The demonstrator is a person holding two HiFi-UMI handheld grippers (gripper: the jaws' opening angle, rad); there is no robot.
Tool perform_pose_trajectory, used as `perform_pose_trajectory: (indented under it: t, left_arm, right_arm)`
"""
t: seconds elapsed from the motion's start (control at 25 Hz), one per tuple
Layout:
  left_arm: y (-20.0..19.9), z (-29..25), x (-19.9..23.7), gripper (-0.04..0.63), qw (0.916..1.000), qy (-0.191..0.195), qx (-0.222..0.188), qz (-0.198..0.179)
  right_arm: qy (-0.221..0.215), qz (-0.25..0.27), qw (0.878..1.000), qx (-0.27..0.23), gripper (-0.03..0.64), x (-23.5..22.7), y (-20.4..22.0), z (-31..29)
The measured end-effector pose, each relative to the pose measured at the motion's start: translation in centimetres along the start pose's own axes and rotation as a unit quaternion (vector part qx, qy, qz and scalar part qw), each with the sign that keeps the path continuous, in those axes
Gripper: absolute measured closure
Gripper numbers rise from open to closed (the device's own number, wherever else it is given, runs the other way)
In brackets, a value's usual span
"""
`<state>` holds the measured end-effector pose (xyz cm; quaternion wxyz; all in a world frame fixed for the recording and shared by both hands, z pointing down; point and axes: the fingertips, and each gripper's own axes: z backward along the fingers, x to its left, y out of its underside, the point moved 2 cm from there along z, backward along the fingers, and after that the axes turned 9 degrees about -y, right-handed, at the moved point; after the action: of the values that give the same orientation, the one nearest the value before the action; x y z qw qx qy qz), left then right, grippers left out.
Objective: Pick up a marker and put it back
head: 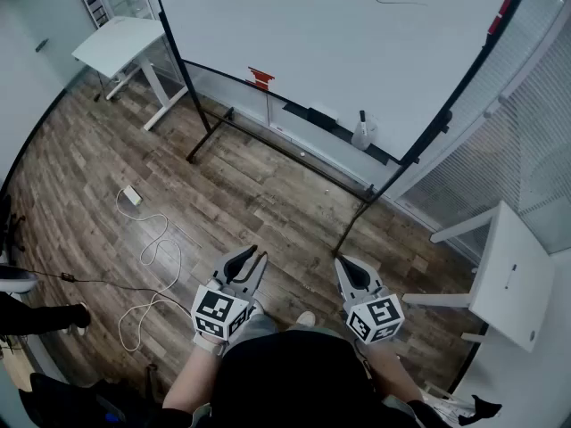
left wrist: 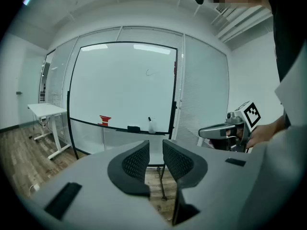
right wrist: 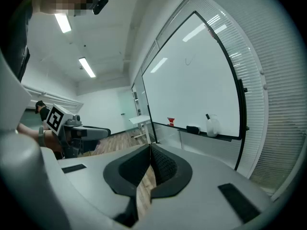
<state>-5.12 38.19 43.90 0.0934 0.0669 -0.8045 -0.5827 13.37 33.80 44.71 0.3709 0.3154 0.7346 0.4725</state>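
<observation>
The room has a wood-pattern floor (head: pixel 241 194), with a large whiteboard (head: pixel 339 34) on a black-framed stand at the far side. One white table (head: pixel 120 43) stands at the far left and another (head: pixel 513 275) at the right. A white cable (head: pixel 156 248) lies in loose loops on the floor at the near left. A black tray (head: pixel 384 154) runs along the lower edge of the whiteboard. A white container (head: pixel 362 135) stands on it, with a dark, stick-like item projecting from its top. This item appears to be the marker (head: pixel 362 115), though it is too small to confirm. It is well apart from both grippers. The left gripper (head: pixel 259 253) is held near the person's body and points toward the board. Its jaws stand slightly apart, released, with nothing between them. The right gripper (head: pixel 340 260) is held beside it at the right. Its jaws are clenched together, pad against pad, and hold nothing.
</observation>
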Motion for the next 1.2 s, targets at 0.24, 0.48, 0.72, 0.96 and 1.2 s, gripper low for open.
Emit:
perform_pose_trajectory:
  t: [0.24,0.48,0.72,0.96,1.2]
  left_arm:
    - [-0.3,3.0,3.3,0.5,0.9997,-0.006,-0.022,0.008]
    - [-0.1,4.7,6.8,0.5,0.9994,0.002,-0.032,0.014]
    - [1.1,5.1,10.6,0.566,0.999,0.021,-0.034,0.021]
    - [2.7,4.6,15.0,0.569,0.9989,0.018,-0.026,0.035]
    - [1.5,-0.8,18.3,0.569,0.9997,-0.001,-0.018,0.016]
  right_arm:
    - [0.01,0.02,1.0,-0.013,0.588,2.8,-1.8,-1.9]
    - [0.027,0.02,0.999,-0.031,0.588,5.2,-3.4,-4.6]
    - [0.036,0.033,0.999,-0.007,0.588,6.6,-2.8,-7.9]
    - [0.045,0.034,0.998,0.012,0.588,6.8,-1.8,-11.2]
    - [0.047,0.038,0.998,0.01,0.588,1.7,-2.6,-16.1]
